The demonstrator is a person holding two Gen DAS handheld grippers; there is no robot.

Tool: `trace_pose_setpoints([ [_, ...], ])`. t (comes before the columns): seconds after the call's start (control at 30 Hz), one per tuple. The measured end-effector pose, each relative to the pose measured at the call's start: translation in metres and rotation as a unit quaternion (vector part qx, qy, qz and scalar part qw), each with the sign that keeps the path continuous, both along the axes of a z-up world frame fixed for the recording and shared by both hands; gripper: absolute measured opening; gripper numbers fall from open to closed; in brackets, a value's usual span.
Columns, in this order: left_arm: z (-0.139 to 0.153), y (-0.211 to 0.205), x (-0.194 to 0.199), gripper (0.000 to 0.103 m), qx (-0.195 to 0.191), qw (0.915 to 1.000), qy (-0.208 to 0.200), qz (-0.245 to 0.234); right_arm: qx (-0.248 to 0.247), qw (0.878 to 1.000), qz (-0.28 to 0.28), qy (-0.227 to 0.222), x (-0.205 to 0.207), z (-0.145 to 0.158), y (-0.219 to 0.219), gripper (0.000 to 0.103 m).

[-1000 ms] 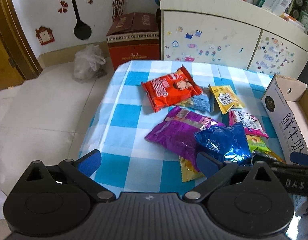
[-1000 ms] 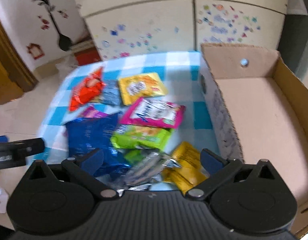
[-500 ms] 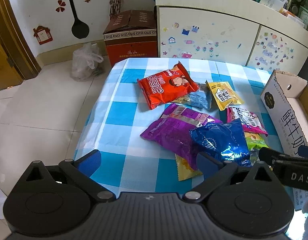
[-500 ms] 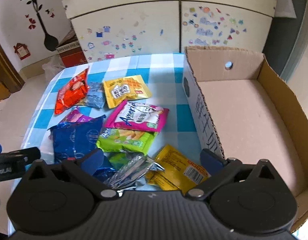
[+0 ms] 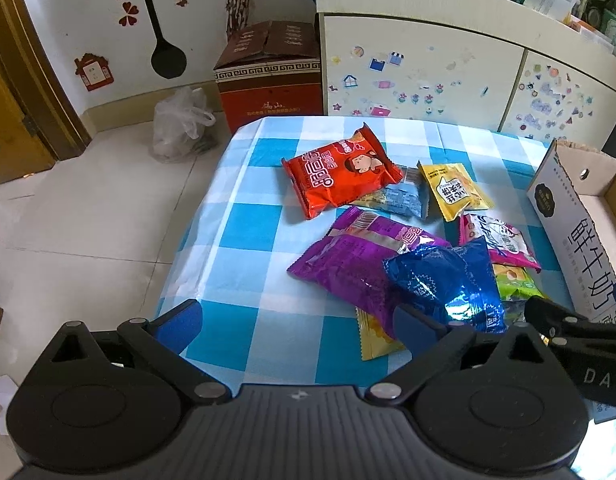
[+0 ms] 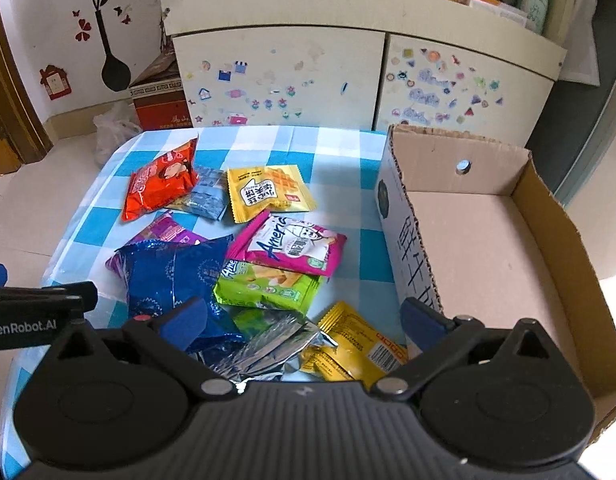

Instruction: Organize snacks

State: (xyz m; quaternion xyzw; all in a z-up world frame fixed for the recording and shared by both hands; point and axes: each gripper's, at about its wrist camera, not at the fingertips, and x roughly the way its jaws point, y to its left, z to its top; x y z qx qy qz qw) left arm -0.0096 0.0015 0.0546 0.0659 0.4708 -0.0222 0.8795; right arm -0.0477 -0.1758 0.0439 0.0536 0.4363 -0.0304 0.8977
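Nothing packed yet: cardboard box (image 6: pixel 487 248) at 3 o'clock on desk (image 5: pixel 244 224) bare inside. Snack packets (image 6: pixel 228 252) all heaped beside it. Left gripper (image 5: pixel 296 326), right gripper (image 6: pixel 304 318) hover, fingers apart, holding nothing.

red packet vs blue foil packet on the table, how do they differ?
The red packet lies at the far side of the pile; the blue foil packet is nearest the left gripper. The red packet has a matte printed face with a cartoon figure; the blue foil packet is shiny and crinkled. The red packet overlaps a light blue packet; the blue foil packet rests on a purple packet. Both are sealed and outside the cardboard box.
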Motion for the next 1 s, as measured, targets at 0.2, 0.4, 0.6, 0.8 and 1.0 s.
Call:
trace_pose_setpoints([
  [0.2, 0.004, -0.003, -0.003, 0.103, 0.005, 1.0000, -0.004, 0.001, 0.007, 1.000, -0.003, -0.003, -0.001, 0.004, 0.000, 0.102],
  [0.4, 0.009, -0.005, -0.006, 0.103, 0.010, 0.9999, -0.009, 0.002, -0.001, 1.000, -0.005, -0.002, -0.001, 0.007, 0.000, 0.102],
  [0.6, 0.016, -0.007, -0.012, 0.103, 0.019, 0.9997, -0.016, 0.004, -0.008, 1.000, -0.020, 0.002, 0.000, 0.007, -0.001, 0.102],
  [0.8, 0.021, -0.010, -0.016, 0.103, 0.026, 0.9994, -0.022, 0.002, -0.022, 0.999, -0.025, 0.006, 0.001, 0.007, 0.003, 0.102],
  [1.0, 0.024, -0.011, -0.019, 0.103, 0.032, 0.9991, -0.026, 0.005, -0.044, 0.999, -0.021, -0.007, -0.001, 0.014, 0.010, 0.102],
])
